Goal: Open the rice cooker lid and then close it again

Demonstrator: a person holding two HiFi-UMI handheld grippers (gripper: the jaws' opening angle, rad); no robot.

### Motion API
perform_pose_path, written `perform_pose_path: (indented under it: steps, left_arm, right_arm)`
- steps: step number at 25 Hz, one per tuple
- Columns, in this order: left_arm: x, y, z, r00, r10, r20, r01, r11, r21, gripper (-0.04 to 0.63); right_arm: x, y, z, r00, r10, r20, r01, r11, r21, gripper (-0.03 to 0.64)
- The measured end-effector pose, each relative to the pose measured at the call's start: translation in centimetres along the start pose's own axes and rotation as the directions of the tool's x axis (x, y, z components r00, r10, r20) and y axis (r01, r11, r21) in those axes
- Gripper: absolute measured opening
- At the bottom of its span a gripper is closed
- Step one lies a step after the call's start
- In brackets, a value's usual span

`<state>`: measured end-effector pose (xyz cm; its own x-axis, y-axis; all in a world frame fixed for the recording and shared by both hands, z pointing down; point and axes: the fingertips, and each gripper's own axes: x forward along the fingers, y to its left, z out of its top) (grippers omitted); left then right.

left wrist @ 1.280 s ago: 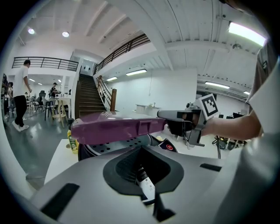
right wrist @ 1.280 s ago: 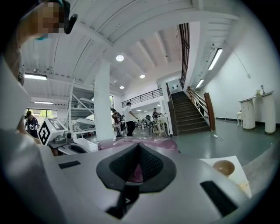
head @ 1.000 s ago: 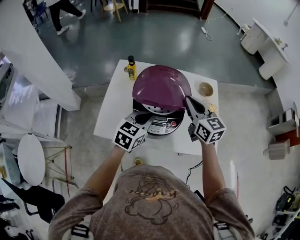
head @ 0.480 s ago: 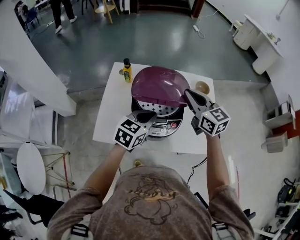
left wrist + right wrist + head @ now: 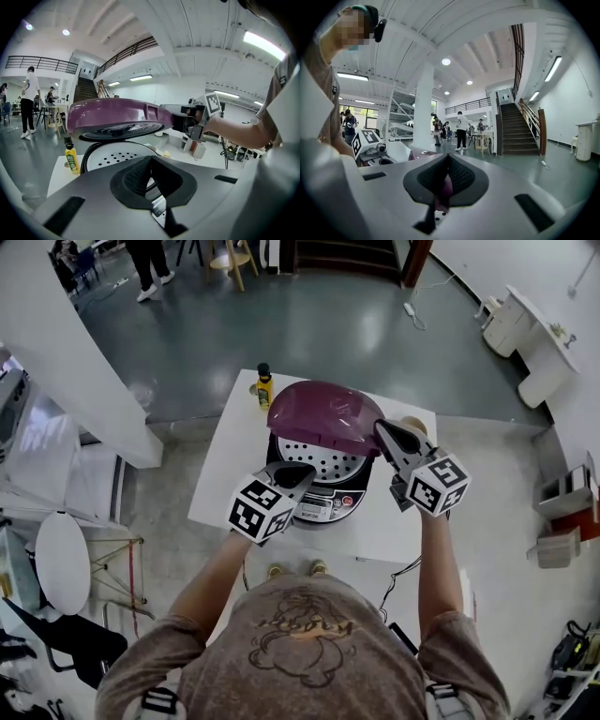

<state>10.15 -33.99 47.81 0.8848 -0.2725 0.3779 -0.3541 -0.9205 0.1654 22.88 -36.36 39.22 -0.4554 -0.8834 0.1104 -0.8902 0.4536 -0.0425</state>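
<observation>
The rice cooker (image 5: 325,508) stands on a white table (image 5: 225,465). Its purple lid (image 5: 323,415) is partly raised and tilts up at the front, so the perforated inner plate (image 5: 314,459) shows beneath it. My right gripper (image 5: 382,428) is shut on the lid's front right edge; purple shows between its jaws (image 5: 442,186). My left gripper (image 5: 298,471) is shut on nothing and hovers over the cooker's front, near the control panel. The left gripper view has the lid (image 5: 112,115) hanging above the plate (image 5: 117,154), with the right gripper (image 5: 186,123) at its rim.
A yellow bottle (image 5: 264,386) stands on the table's far left corner, behind the cooker. A small bowl (image 5: 412,420) sits at the far right, partly hidden by the right gripper. People and chairs are far off across the hall.
The right gripper has risen with the lid's edge in it, so the lid stands more open and more of the perforated plate shows. The left gripper has lifted a little.
</observation>
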Motion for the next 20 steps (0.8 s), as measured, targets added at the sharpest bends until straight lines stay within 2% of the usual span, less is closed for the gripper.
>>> perform_pose_path:
  steps: [5,10,20]
  left_arm:
    - [-0.1,0.2,0.4,1.0,0.02,0.02,-0.02,1.0,-0.002,0.021]
    - [0.1,0.3,1.1,0.999,0.016,0.035,-0.015,1.0,-0.012,0.021]
    - [0.7,0.5,2.0,0.999,0.018,0.05,-0.017,1.0,-0.015,0.021]
  right_arm:
    - [0.7,-0.6,1.9,0.999,0.049,0.009,-0.049,0.998,-0.031,0.005]
    - [2.1,-1.6,3.6,0.998,0.062,0.011,-0.061,0.995,-0.076,0.005]
    - [3.2,-3.9,6.5,0.994,0.088,0.064,-0.083,0.993,-0.079,0.005]
